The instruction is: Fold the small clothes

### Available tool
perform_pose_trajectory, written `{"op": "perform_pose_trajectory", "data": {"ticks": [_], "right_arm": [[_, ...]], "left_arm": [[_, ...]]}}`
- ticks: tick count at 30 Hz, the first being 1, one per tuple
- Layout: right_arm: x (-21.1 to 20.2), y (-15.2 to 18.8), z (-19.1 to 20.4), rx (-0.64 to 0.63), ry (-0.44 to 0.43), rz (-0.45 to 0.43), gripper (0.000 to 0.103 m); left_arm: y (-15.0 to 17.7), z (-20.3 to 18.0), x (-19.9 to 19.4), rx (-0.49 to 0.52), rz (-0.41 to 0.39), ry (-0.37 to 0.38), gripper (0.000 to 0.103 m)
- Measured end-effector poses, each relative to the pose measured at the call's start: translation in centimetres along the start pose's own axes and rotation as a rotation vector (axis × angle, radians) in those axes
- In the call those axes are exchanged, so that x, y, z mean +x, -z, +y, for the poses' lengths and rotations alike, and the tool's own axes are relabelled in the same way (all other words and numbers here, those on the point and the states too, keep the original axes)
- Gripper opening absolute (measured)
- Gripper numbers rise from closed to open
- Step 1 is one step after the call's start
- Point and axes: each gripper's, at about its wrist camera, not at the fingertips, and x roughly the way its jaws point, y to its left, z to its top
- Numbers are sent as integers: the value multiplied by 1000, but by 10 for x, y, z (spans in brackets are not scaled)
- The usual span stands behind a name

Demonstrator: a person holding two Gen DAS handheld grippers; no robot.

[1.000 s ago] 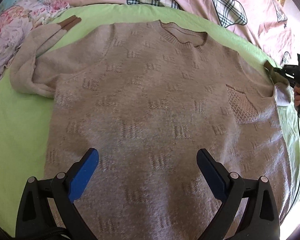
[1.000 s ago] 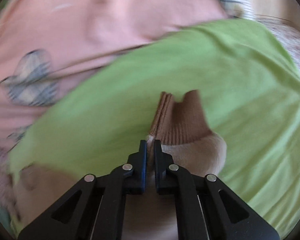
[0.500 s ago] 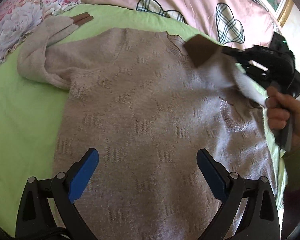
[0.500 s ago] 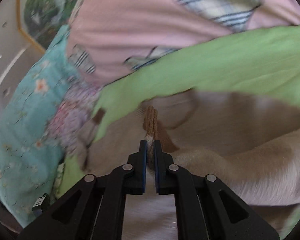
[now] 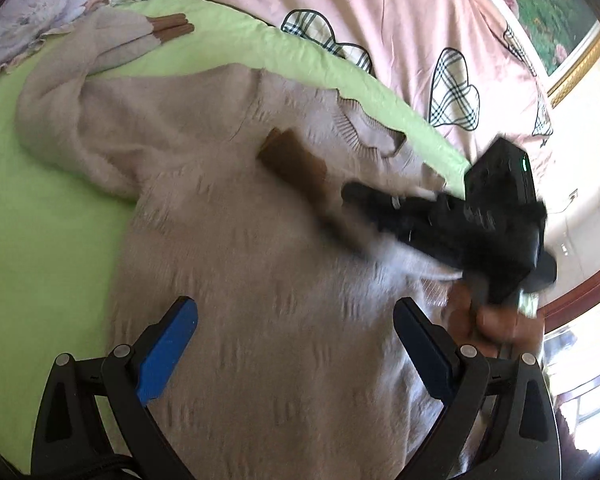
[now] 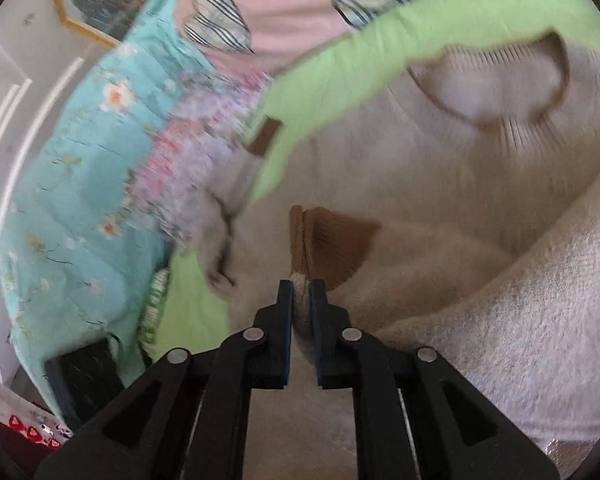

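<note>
While the beige sweater (image 5: pixel 260 280) is lying spread flat on the green sheet (image 5: pixel 40 208), its sleeves are being folded in one at a time. At the far left, the other sleeve (image 5: pixel 112 46) is being left doubled up beside the floral bedding (image 5: pixel 40 8), its brown cuff resting on the sheet, so that side is judged not yet done. Nearer the middle, the left gripper (image 5: pixel 296 356) is being held wide open above the sweater's lower body, with nothing between its blue pads (image 5: pixel 166 356). Further right, the brown cuff (image 6: pixel 332 248) of the right sleeve is being laid across the chest, just below the ribbed collar (image 6: pixel 496 80). It is sitting between the jaws of the right gripper (image 6: pixel 300 292), which are opening now; the knit is seen in the narrow gap, though firm pressing cannot be confirmed. For a clean fold, the cuff is best being set down flat and square to the side seam before it is fully released, and the gripper is best being drawn straight back so the fuzzy knit is not being dragged along.
</note>
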Motion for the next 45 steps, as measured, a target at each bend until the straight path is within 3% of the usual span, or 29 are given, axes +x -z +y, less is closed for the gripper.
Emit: {"op": "perform_pose_trajectory", "data": {"ticks": [1,3,11,13,14,15,21,25,27,28,30,32,35,39,41,44,45], "right_arm": [[-1,3,-2,9,-2,1,30],[-14,10,-4,23,-13,-25,37],[-95,48,-19,92,101,-193,37],[-118,60,-25,127,125,-242,37],[-126,64,-27,138,135,-260,37],[-135,68,-28,147,146,-278,37],[-187,84,-40,163,230,-384,37],[-203,83,-59,203,276,-404,37],[-207,80,-64,214,291,-411,37],[-210,78,-64,209,308,-420,37],[-216,72,-64,197,351,-439,37],[-223,66,-71,195,409,-449,39],[-229,50,-86,208,518,-431,57],[-219,21,-112,215,610,-361,59],[-207,8,-126,232,613,-308,59],[-193,-2,-137,227,606,-269,59],[-191,-4,-136,217,606,-267,59]], "left_arm": [[-5,0,4,-5,2,10,99],[-20,0,17,-17,8,17,99],[-89,4,92,-40,65,65,96],[-97,-3,98,23,44,60,67],[-100,-8,103,65,49,49,9],[-100,-10,106,77,72,60,4],[-68,1,37,89,-149,73,5],[-56,15,51,92,-61,47,13],[-59,18,66,84,-5,46,31],[-61,18,71,78,2,49,33],[-66,15,78,97,4,55,27],[-67,8,73,145,-38,9,5],[-67,15,49,126,-122,22,6],[-59,23,64,129,-32,12,6],[-56,19,67,144,-19,20,7],[-59,20,71,125,9,48,31],[-59,20,73,120,16,61,30]]}}
